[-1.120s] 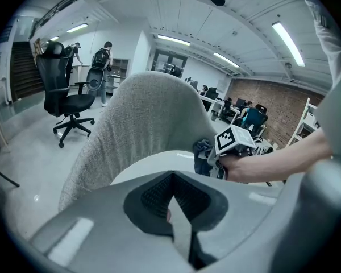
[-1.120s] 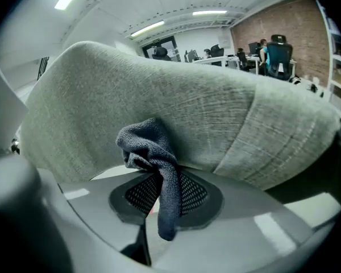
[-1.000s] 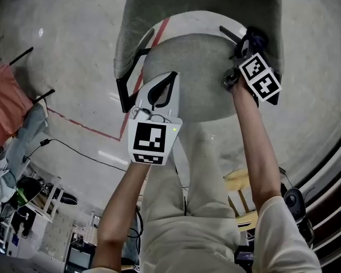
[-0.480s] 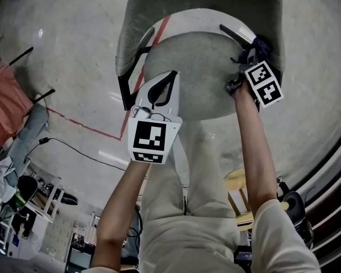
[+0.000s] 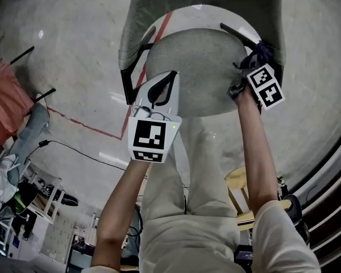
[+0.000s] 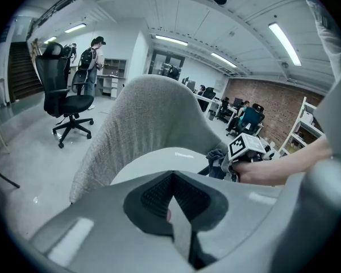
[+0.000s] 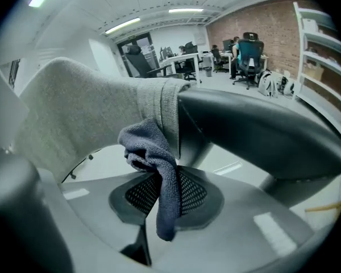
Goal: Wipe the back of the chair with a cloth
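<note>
Right gripper was clamped on the cloth, which sat bunched against the right edge of the chair back. Left gripper was closed and empty above the seat. The wipe likely needed firm pressure and long sweeps across the fabric, not dabs.

The chair is covered in light grey woven fabric, with black arm bars. The cloth is dark blue-grey. The left claw is pale grey-white with black mesh-textured pads and a black-and-white square marker pattern. The right claw is the same grey, its marker also black-and-white. The floor is glossy pale grey, crossed by a red line. The person's trousers are beige. The fabric at far left is orange-red. The far brick wall is reddish-brown.
</note>
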Tool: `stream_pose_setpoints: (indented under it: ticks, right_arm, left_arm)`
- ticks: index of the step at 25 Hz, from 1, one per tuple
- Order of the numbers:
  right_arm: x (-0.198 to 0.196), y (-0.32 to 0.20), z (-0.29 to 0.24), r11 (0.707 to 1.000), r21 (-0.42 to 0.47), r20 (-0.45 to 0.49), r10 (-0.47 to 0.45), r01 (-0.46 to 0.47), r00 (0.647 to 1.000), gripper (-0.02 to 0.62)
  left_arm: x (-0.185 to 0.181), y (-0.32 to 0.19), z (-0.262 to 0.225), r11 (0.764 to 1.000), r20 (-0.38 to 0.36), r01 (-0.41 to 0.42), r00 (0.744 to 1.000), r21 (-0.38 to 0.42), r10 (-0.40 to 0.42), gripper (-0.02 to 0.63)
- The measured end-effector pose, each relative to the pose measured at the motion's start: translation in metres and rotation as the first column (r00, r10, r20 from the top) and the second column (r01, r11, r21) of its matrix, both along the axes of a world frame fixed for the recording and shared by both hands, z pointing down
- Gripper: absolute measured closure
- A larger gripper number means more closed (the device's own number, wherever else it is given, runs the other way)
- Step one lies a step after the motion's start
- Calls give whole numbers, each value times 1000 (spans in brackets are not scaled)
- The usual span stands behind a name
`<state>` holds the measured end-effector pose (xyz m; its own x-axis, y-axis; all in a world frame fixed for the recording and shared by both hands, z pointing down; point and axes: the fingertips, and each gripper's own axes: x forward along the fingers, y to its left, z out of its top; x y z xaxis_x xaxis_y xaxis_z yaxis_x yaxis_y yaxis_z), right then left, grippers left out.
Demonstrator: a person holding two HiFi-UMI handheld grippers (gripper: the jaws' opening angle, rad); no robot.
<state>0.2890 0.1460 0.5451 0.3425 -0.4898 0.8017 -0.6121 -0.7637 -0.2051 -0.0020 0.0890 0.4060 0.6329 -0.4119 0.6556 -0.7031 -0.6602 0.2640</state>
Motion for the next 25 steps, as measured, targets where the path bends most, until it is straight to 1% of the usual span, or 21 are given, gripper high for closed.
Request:
stream_pose_setpoints:
  ticks: [4, 7, 9, 11, 13, 16, 21, 25]
  right_arm:
    - [-12, -4, -18, 992, 25, -43, -124, 125, 991, 512]
    - [-27, -13, -38, 968, 49, -80, -243, 248, 967, 512]
    - [-42, -18, -50, 935, 65, -108, -341, 349, 934, 512]
    - [-60, -24, -65, 890, 77, -141, -436, 449, 889, 512]
    - [-79, -27, -82, 851, 91, -161, -501, 518, 850, 512]
    - [-103, -20, -111, 812, 116, -160, -553, 572, 818, 512]
    - [-140, -12, -152, 772, 176, -136, -595, 611, 792, 512]
    - [-168, -16, -189, 728, 223, -130, -637, 648, 760, 512]
  left_arm:
    - [-3, 5, -5, 1000, -8, -4, 1000, 3, 4, 606]
    - [-8, 7, -13, 1000, -15, -7, 1000, 6, 7, 606]
    - [-12, 10, -18, 1000, -20, -12, 1000, 10, 12, 606]
    - [-19, 13, -22, 1000, -24, -17, 1000, 10, 17, 606]
    - [-26, 18, -26, 1000, -24, -23, 999, 10, 23, 606]
    - [-37, 29, -44, 1000, -21, -28, 999, 11, 28, 606]
    - [-53, 38, -73, 999, -24, -41, 999, 35, 42, 606]
    - [-64, 34, -106, 998, -48, -19, 999, 53, 21, 606]
